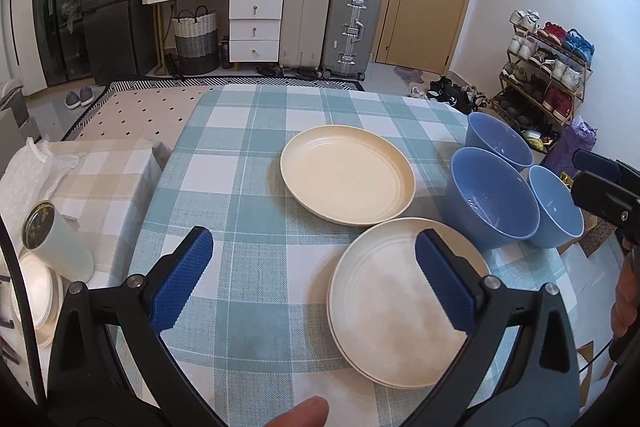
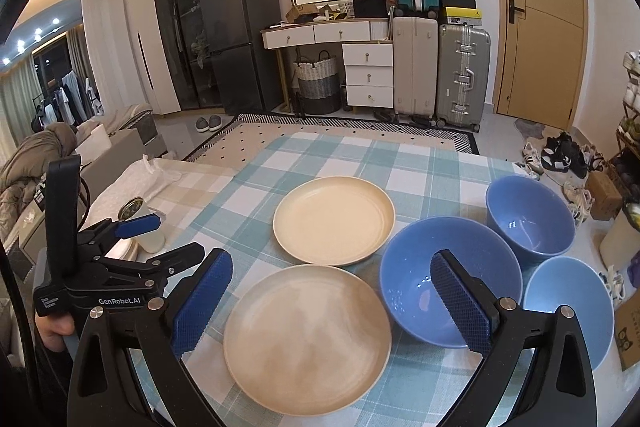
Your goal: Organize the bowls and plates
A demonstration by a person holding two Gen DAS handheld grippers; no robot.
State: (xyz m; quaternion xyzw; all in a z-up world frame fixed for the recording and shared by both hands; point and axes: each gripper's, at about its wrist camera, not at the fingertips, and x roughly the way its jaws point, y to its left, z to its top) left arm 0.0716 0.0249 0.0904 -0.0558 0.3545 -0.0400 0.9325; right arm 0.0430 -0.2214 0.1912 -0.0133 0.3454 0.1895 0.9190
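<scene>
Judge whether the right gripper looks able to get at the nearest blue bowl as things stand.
Probably yes. The right gripper is open and holds nothing, and the nearest blue bowl sits just ahead of it with its rim bare; the near plate lies beside it, not in the way.

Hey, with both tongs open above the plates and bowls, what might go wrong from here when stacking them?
1. The three blue bowls, like the nearest right-hand blue bowl, sit close to the table's right edge; a nudge could push one off.
2. The near cream round plate looks like two stacked; gripping one rim may drag the other.
3. The checked tablecloth could bunch if plates slide.
</scene>
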